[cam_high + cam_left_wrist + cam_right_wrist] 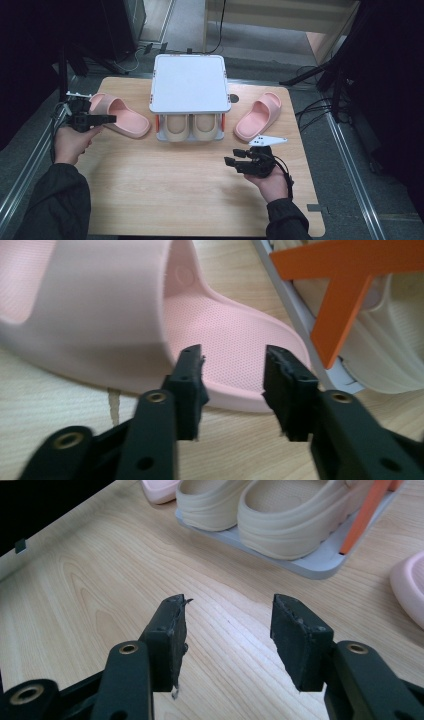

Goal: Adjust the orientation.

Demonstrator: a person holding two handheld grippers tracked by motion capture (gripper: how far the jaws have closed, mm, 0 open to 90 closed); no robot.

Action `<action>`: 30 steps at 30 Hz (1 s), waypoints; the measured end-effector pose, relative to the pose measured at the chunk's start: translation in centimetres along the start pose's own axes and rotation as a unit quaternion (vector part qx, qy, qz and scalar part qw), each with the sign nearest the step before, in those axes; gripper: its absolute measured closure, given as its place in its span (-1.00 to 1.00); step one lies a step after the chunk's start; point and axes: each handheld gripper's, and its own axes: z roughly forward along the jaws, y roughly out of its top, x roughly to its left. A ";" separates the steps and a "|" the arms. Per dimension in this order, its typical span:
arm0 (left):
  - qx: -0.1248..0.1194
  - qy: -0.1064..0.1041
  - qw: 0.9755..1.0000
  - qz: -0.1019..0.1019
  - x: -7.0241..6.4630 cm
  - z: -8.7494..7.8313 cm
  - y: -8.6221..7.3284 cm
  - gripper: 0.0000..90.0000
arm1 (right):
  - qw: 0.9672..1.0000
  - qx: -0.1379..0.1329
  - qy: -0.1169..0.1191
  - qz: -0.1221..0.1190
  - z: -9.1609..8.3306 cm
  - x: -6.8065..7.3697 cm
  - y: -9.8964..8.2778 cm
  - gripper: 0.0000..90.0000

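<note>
A pink slipper (pixel 120 117) lies on the table left of a small white shoe rack (pixel 189 82). My left gripper (pixel 112 119) is low at this slipper's near side. In the left gripper view the jaws (pixel 232 370) stand apart right at the rim of the slipper's sole (pixel 235 340), with no pad visibly pressing on it. A second pink slipper (pixel 259 116) lies right of the rack. My right gripper (pixel 231 157) hovers open over bare wood in front of the rack, and nothing is between its jaws (pixel 227 612).
Two beige clogs (pixel 190 127) sit side by side on the rack's lower shelf (pixel 310 565), under the white top. Orange struts (pixel 345 305) hold the rack up. The wooden table (pixel 175 200) has bare room in front. Dark stands and cables surround the table.
</note>
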 end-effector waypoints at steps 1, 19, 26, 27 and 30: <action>0.001 0.003 1.000 0.000 -0.1 0.3 0.1 0.46 | 1.000 -0.001 -0.001 0.001 -0.1 0.0 -0.1 0.10; 0.024 0.034 0.999 -0.010 1.4 2.7 -0.1 0.95 | 1.000 0.000 -0.010 0.014 -0.8 -0.1 -0.9 0.14; 0.024 0.037 0.999 -0.022 2.4 1.5 -1.1 0.95 | 1.000 0.001 -0.001 0.010 -0.3 0.0 -0.5 0.14; 0.024 0.040 0.999 -0.025 2.5 1.3 -1.3 0.95 | 1.000 0.004 0.001 0.009 -0.1 0.1 -0.5 0.14; 0.023 0.040 0.998 -0.030 3.0 0.8 -1.7 0.95 | 1.000 0.008 0.009 0.006 0.3 0.2 -0.3 0.14</action>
